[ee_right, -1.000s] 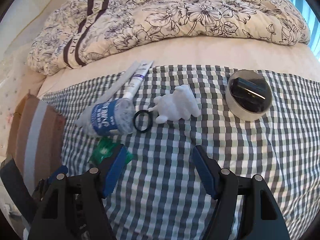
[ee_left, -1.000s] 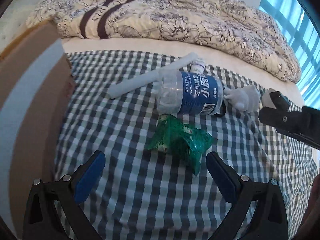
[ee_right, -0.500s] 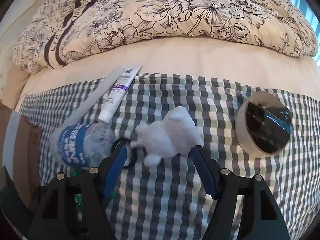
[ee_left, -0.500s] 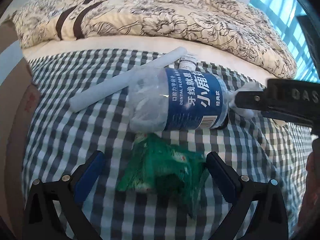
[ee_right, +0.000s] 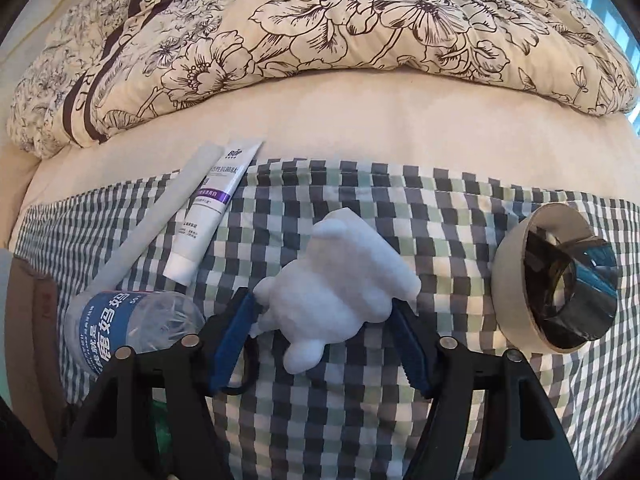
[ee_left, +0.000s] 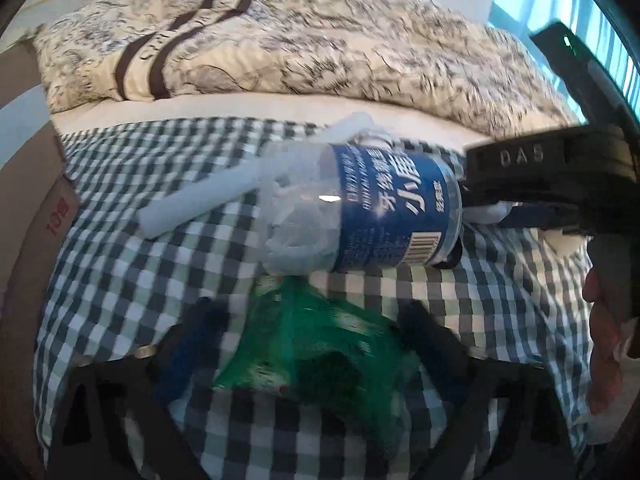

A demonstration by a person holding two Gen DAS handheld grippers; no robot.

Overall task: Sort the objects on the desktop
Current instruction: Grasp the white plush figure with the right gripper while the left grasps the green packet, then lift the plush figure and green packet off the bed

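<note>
— Between the right gripper's [ee_right: 326,346] blue pads [ee_right: 234,338], what is recorded?

— A white foam figure [ee_right: 340,276] is noted, lying on the checked cloth [ee_right: 440,264]. The pads are set to either side of it, the right one apparently touching its flank; the fingers are spread and a firm clamp cannot be confirmed. A black hair tie [ee_right: 246,364] is seen partly under the left finger.

— And at the left gripper [ee_left: 308,344]?

— A green crinkled packet [ee_left: 316,344] is framed between its fingers, which are held apart. The view is blurred, so contact cannot be told.

— What is logged just beyond the packet?

— A clear bottle with a blue label [ee_left: 360,216] is laid on its side, touching or nearly touching the packet's far edge. A pale foam stick [ee_left: 208,196] runs out from behind the bottle to the left. In the right wrist view, a white tube with a purple band [ee_right: 212,208] is seen beside that stick, both lying partly off the cloth's far edge.

— Further out?

— A tape roll [ee_right: 552,276] is noted well to the right of the figure. A floral quilt [ee_right: 320,32] is heaped beyond the cloth. A brown cardboard box [ee_left: 32,208] is seen at the left edge.
</note>
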